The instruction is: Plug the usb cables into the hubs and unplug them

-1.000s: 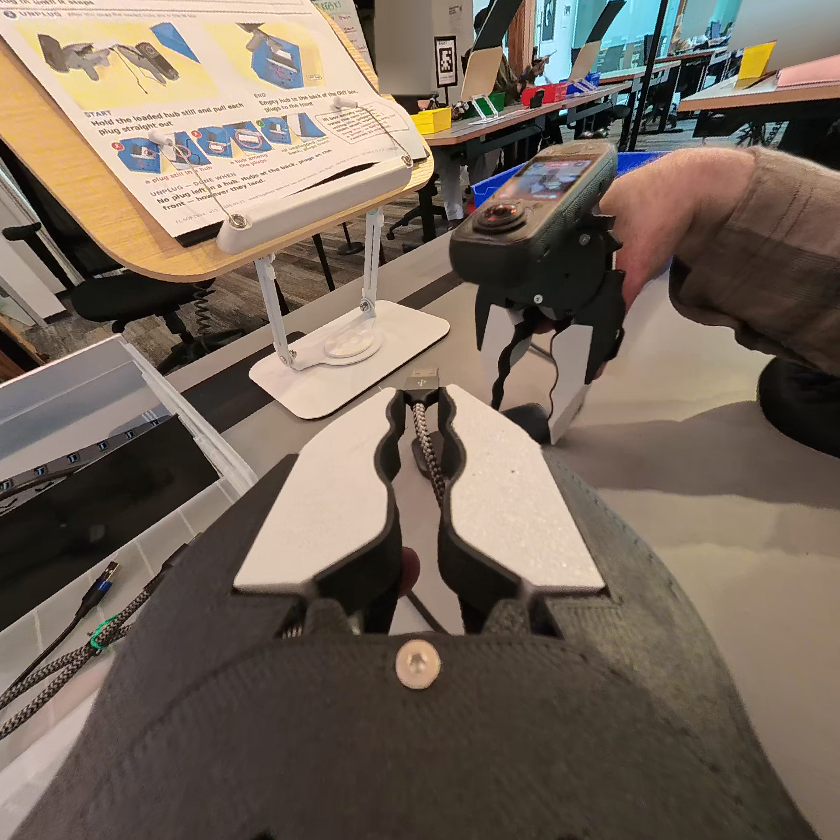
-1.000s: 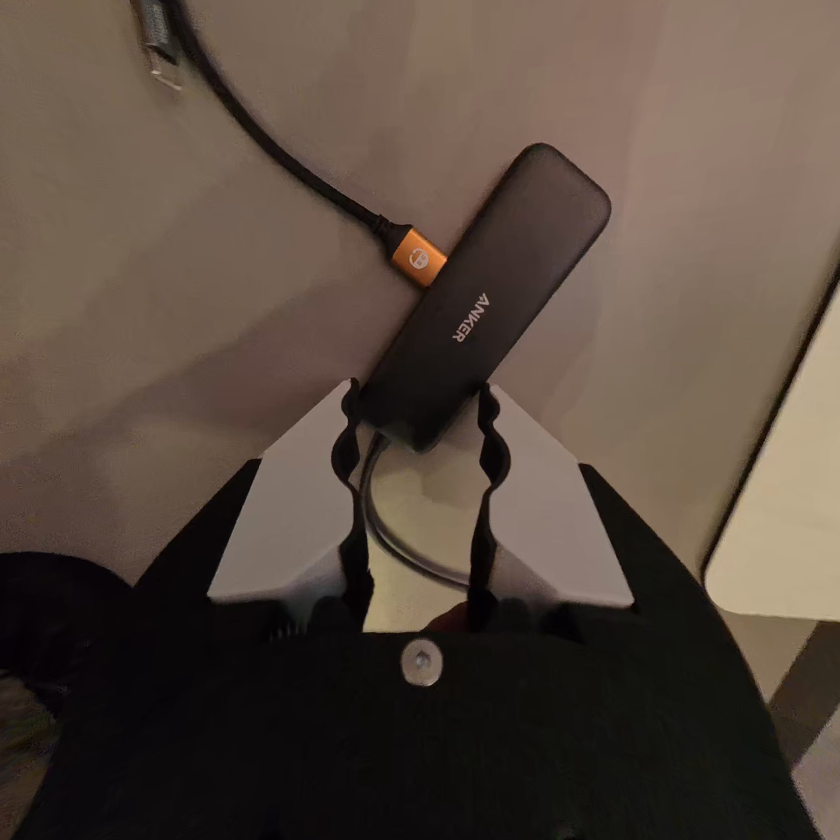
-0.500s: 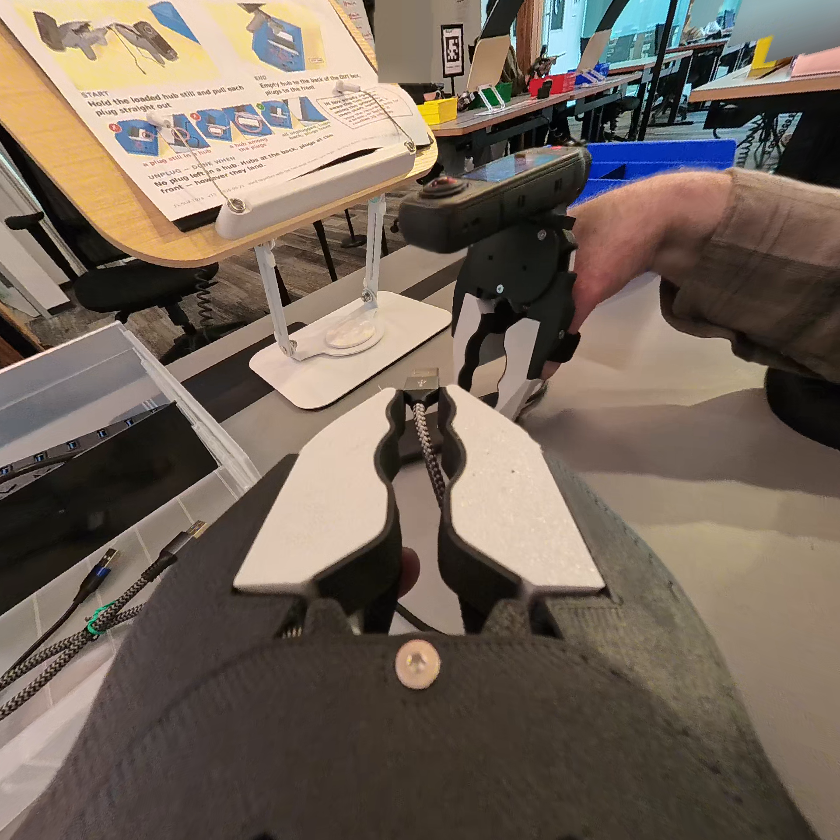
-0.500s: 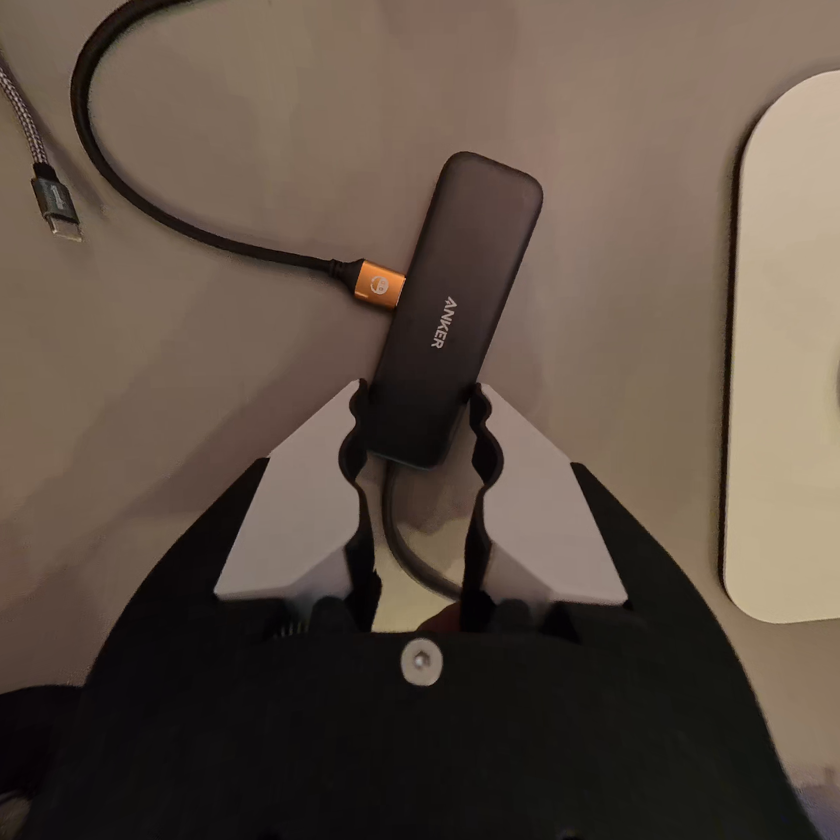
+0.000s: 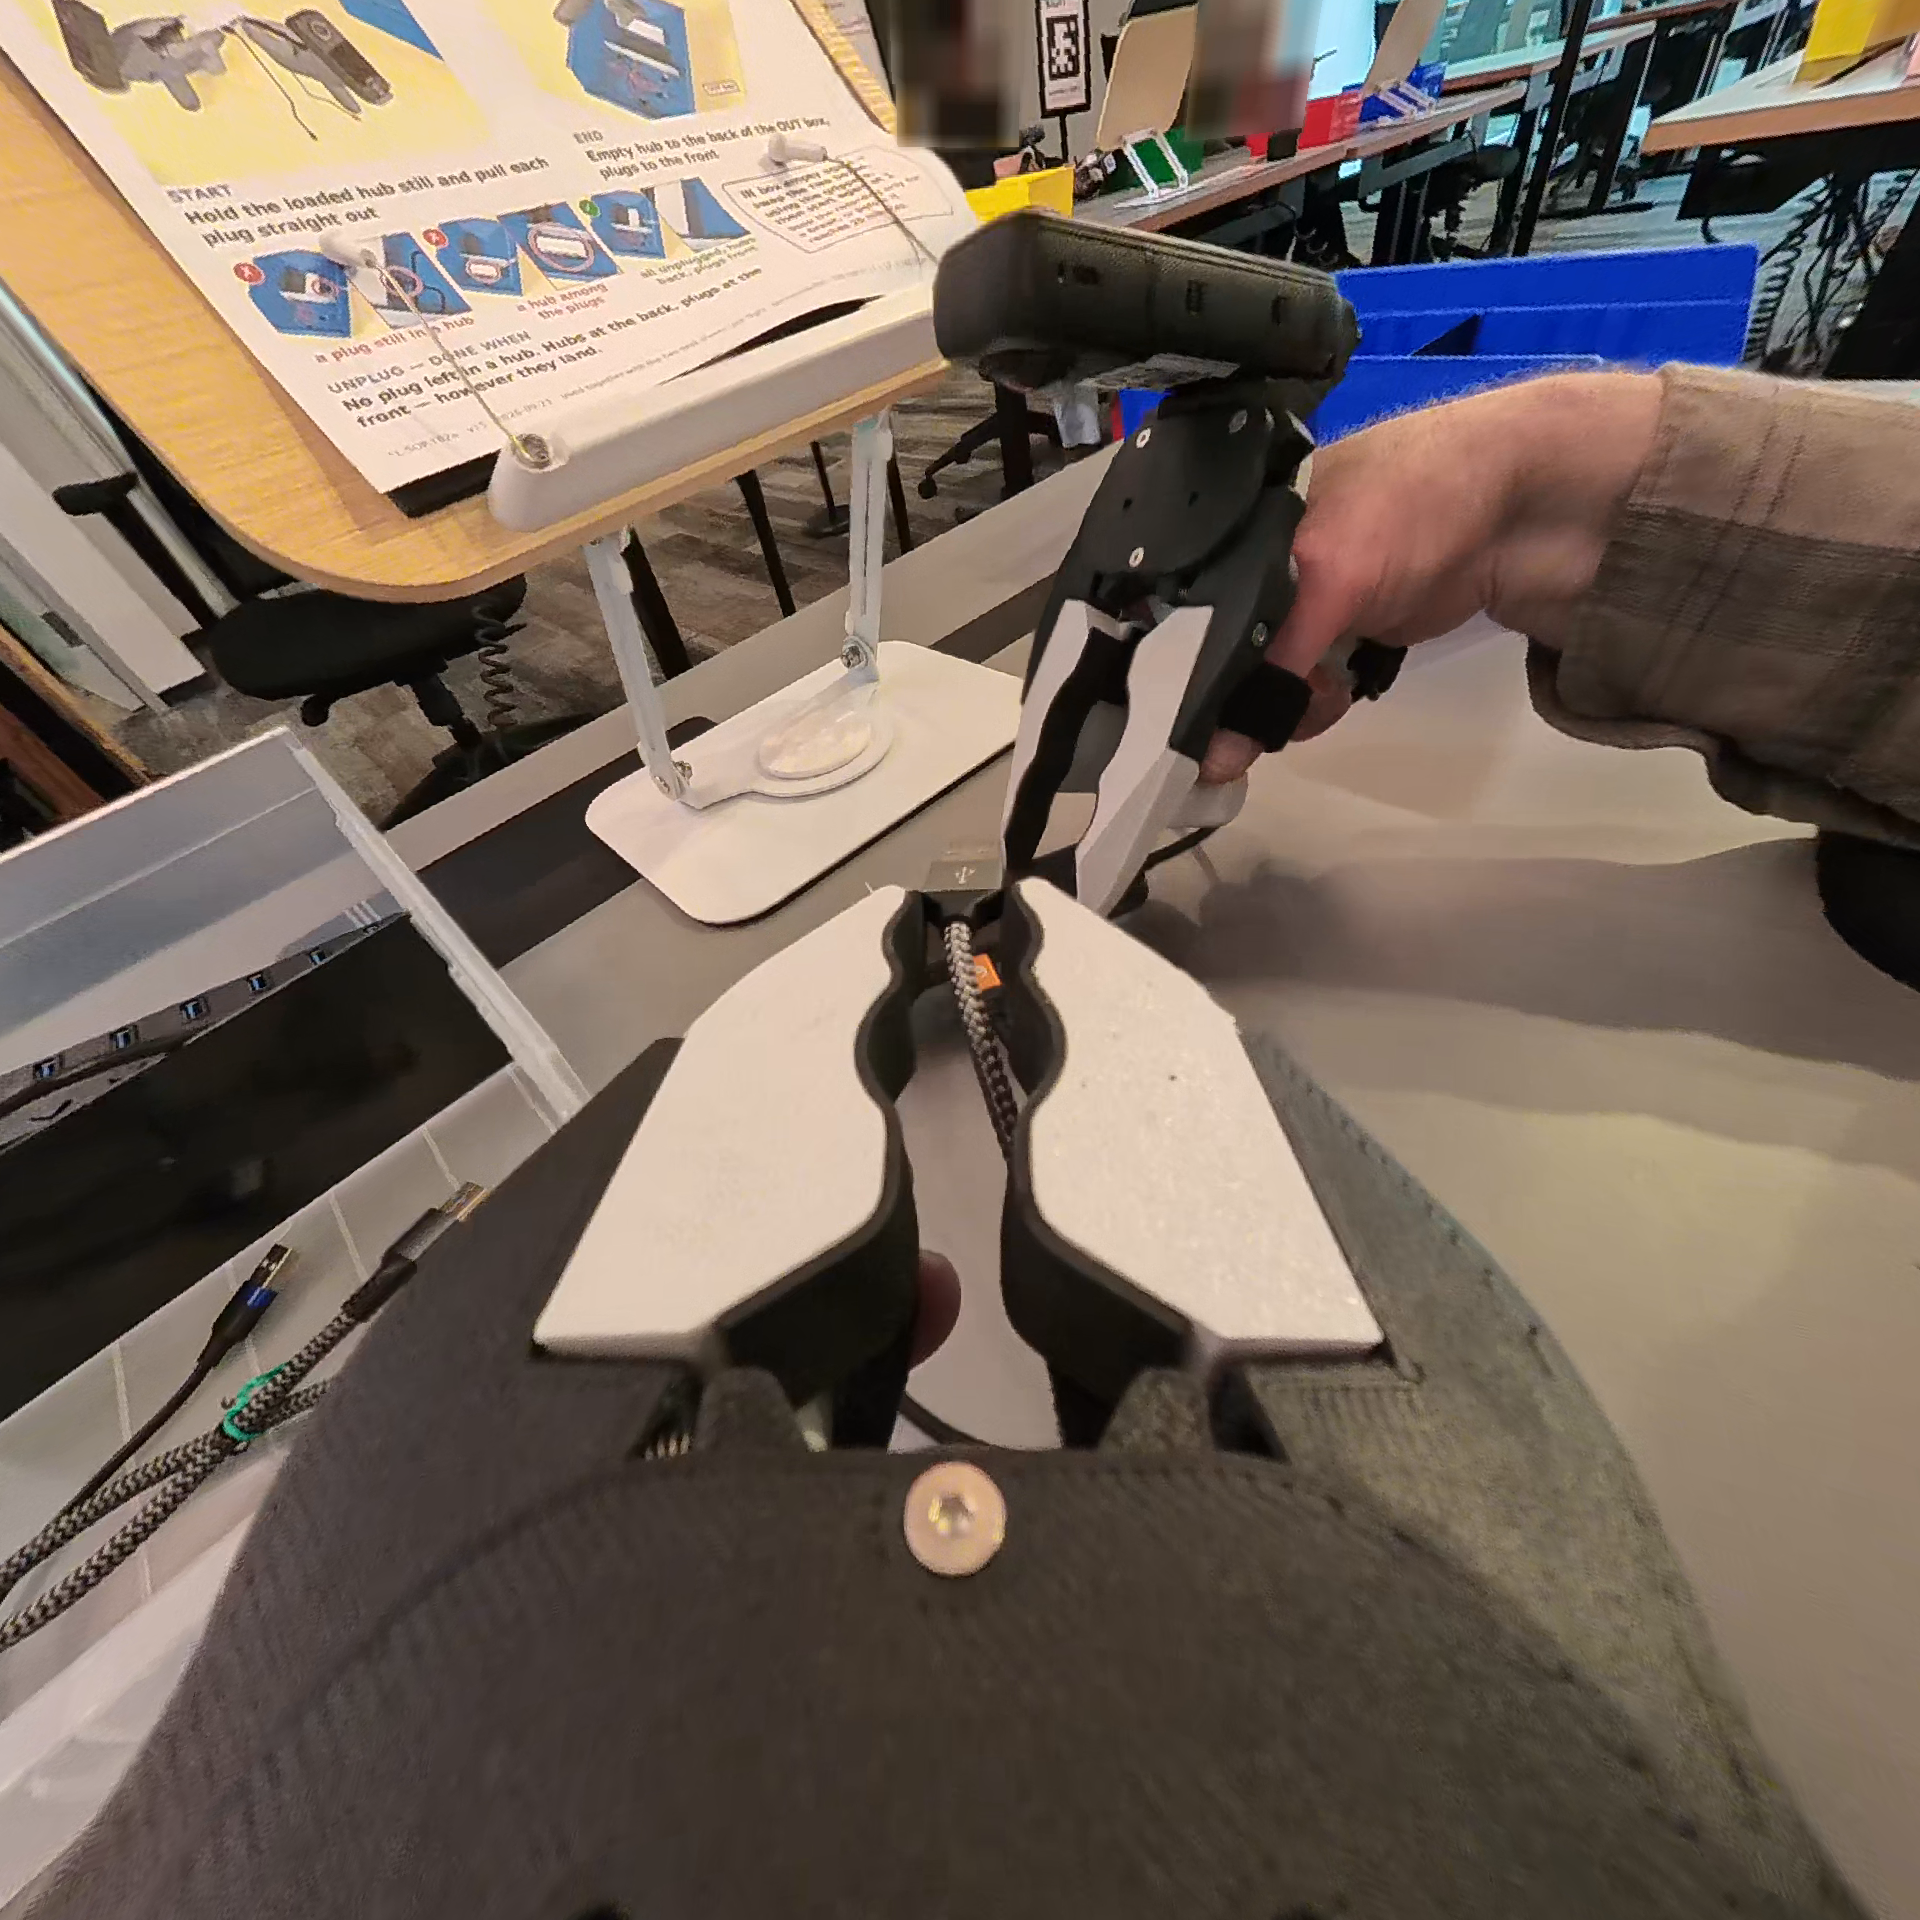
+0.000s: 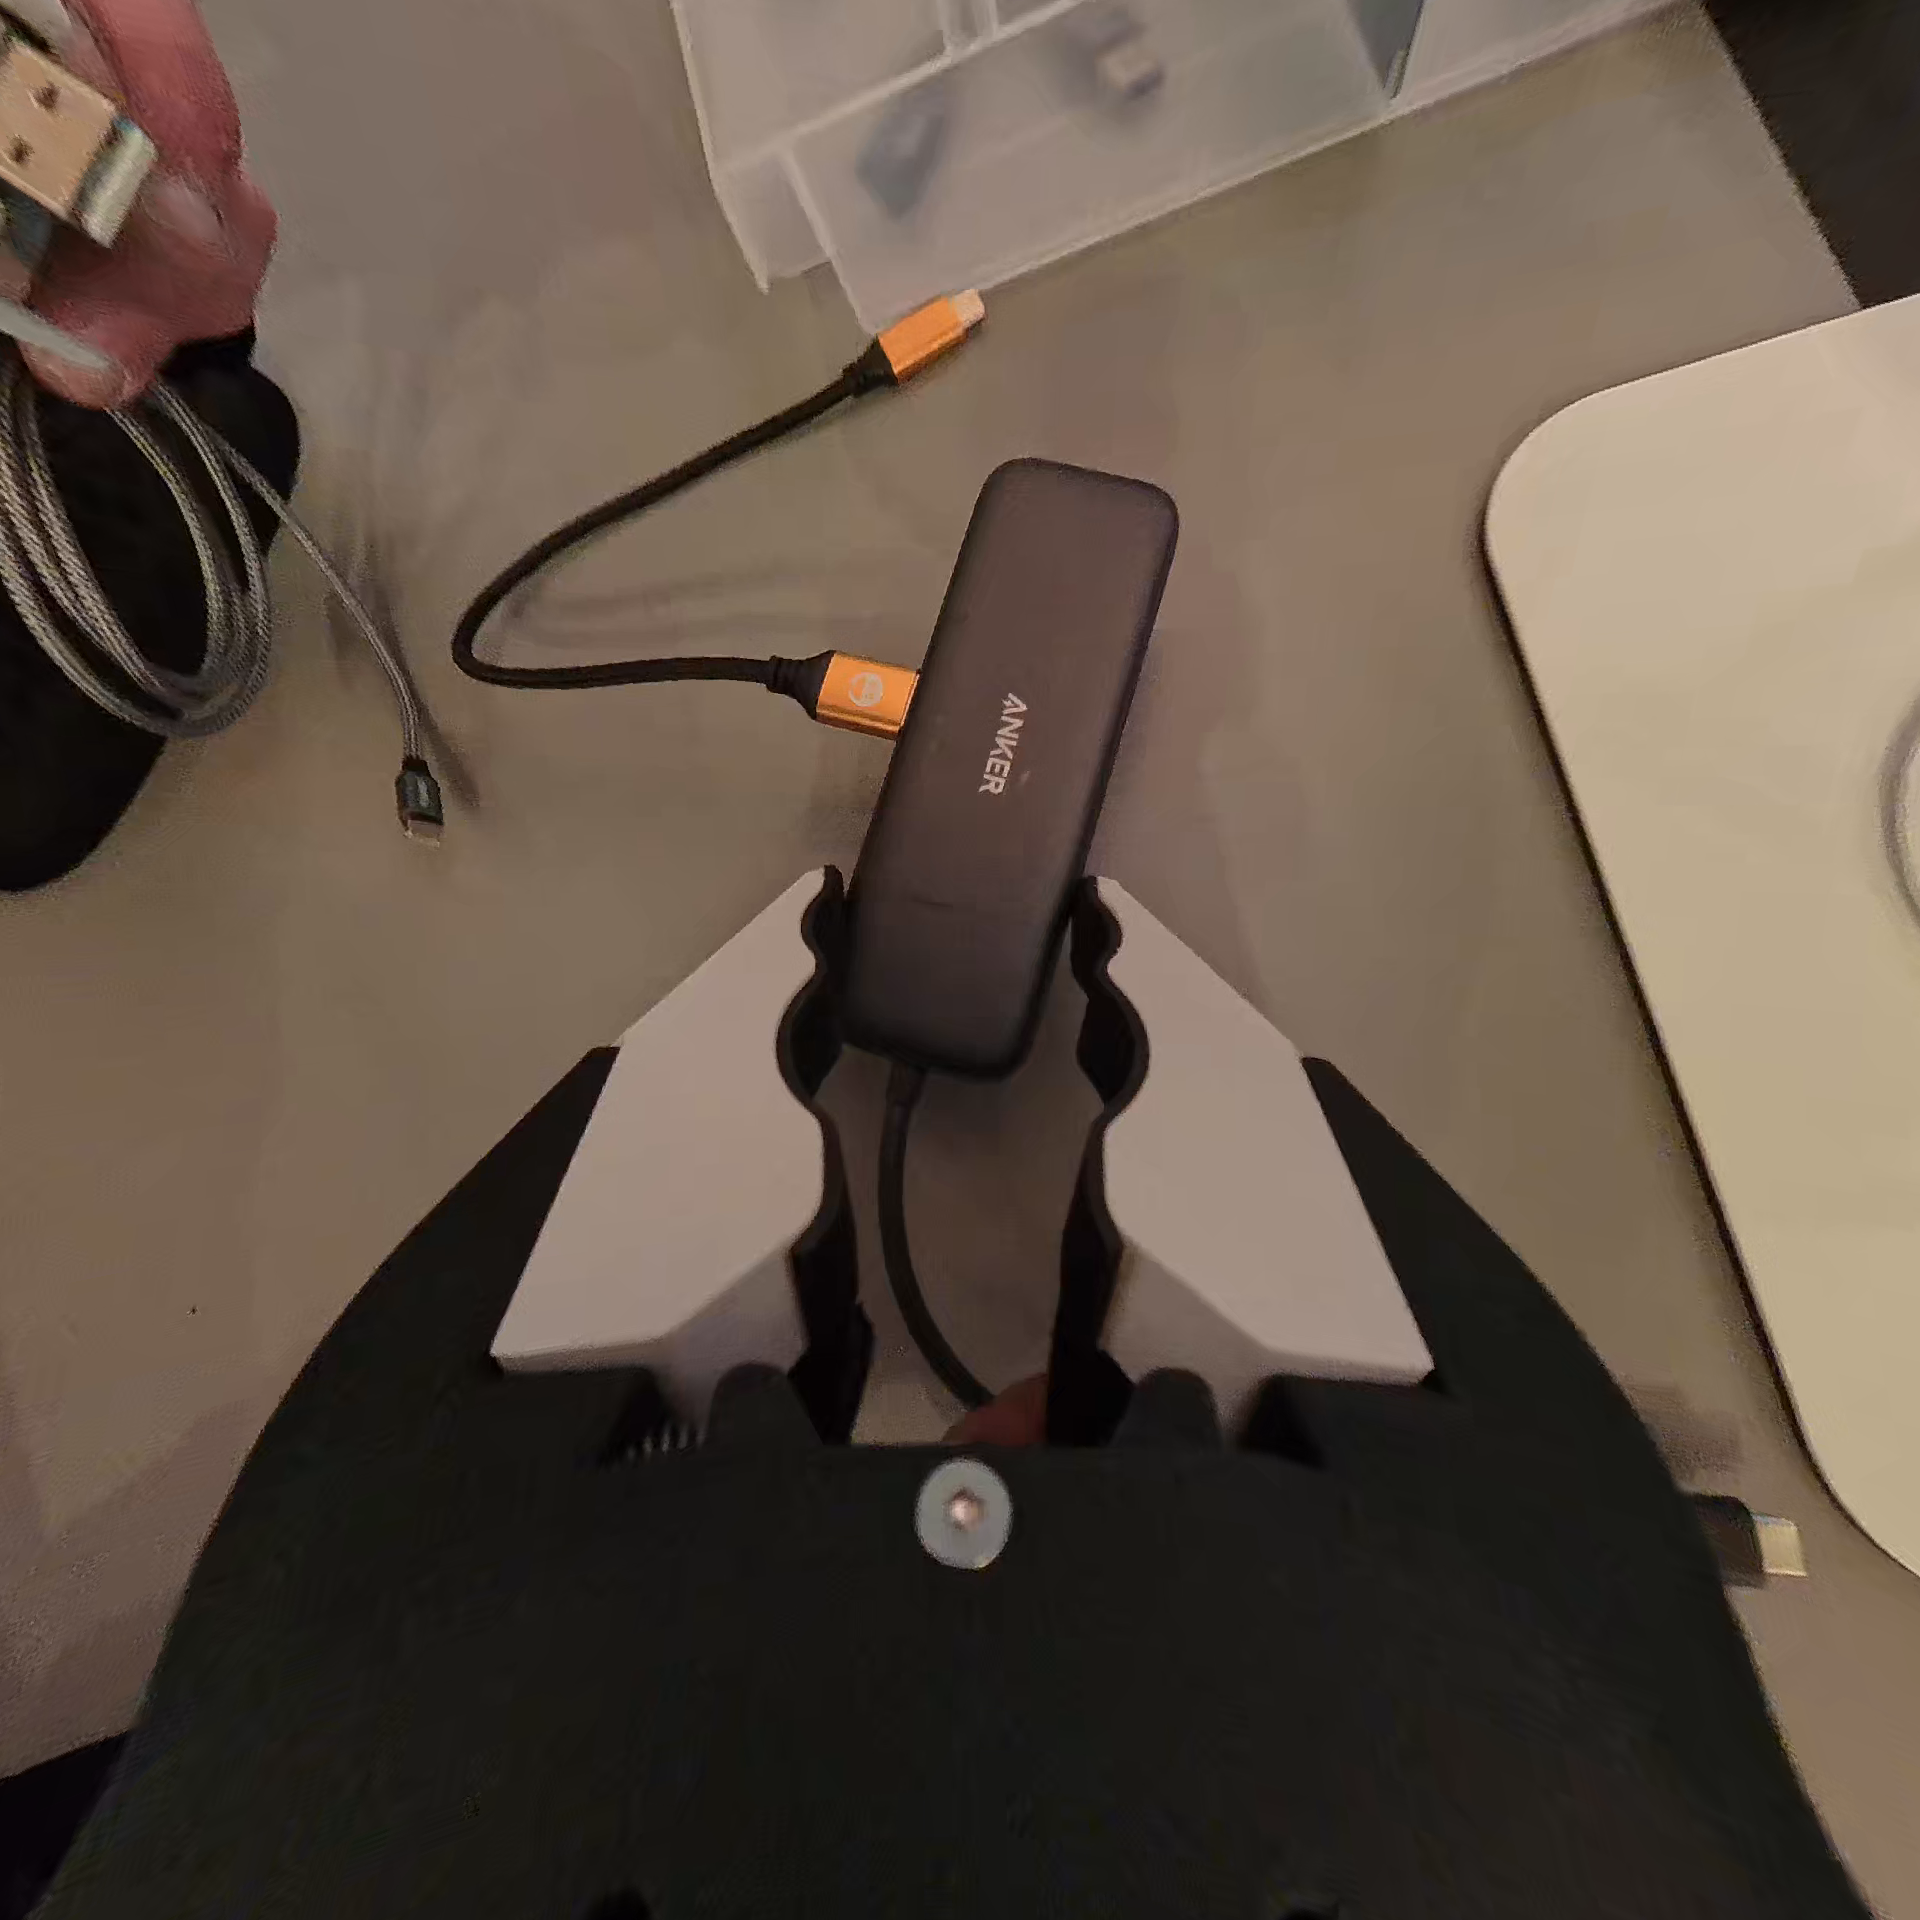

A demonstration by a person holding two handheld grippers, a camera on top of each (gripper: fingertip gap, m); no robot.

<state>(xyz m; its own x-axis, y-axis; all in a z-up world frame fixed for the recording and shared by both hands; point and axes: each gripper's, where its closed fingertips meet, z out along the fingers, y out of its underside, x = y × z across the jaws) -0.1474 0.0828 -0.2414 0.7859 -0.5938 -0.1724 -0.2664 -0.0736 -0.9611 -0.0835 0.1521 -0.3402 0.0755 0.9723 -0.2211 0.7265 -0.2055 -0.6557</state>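
Observation:
My left gripper [image 5: 961, 906] is shut on a grey braided USB cable [image 5: 977, 1023]. Its silver USB-A plug [image 5: 961, 871] sticks out past the fingertips. My right gripper [image 6: 951, 894] is shut on the near end of a dark slim hub [image 6: 1023, 717] and holds it just above the grey table. A black cable with an orange plug [image 6: 868, 694] sits in the hub's left side; its other orange plug [image 6: 925, 332] lies loose. In the left wrist view the right gripper [image 5: 1060, 873] hangs tips-down right behind my plug. The held plug also shows in the right wrist view [image 6: 62, 156], top left.
A white document stand [image 5: 790, 821] with an instruction sheet stands behind; its base shows in the right wrist view [image 6: 1714, 831]. A clear bin [image 5: 343, 883] at left holds a long hub and several cables [image 5: 239, 1340]. The grey cable's coil [image 6: 125, 582] hangs at left. Another plug [image 6: 1766, 1558] lies at lower right. My right fingertips sit around 15 cm from my left ones.
The right gripper has turned and carried the hub closer to my left gripper's plug. The left gripper has kept its grip on the braided cable and barely moved.

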